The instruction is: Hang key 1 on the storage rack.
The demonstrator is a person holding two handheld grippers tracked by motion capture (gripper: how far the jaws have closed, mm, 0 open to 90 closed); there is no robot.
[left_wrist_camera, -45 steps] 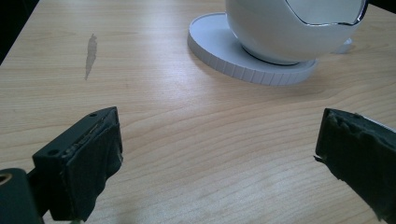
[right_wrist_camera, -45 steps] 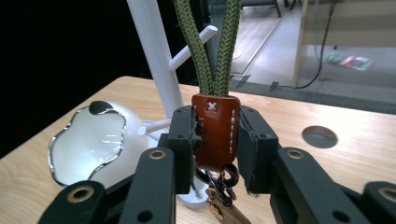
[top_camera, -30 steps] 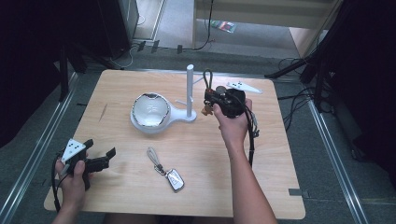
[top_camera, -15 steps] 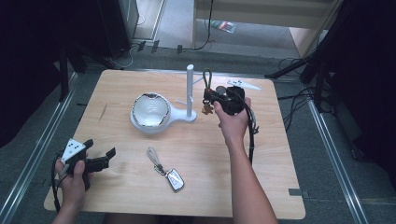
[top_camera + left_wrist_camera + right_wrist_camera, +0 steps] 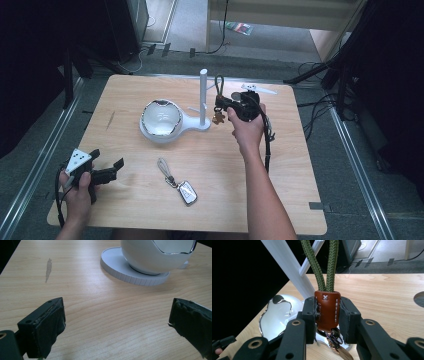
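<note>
green cord keyring [image 5: 327, 307] pinched at leather sleeve by right gripper [image 5: 327, 315] fingers, held beside white stand [image 5: 203, 100]. left gripper [image 5: 117, 325] fingers spread wide, nothing held, above tabletop [image 5: 280, 165]. risk: loop missed on peg, stand tipped if bumped.

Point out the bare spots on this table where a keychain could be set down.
Free: the right side of the table, beside the right forearm, and the left strip between the bowl stand and the left gripper. Crowded: around the white post, where the right gripper holds the green-cord keychain.
</note>
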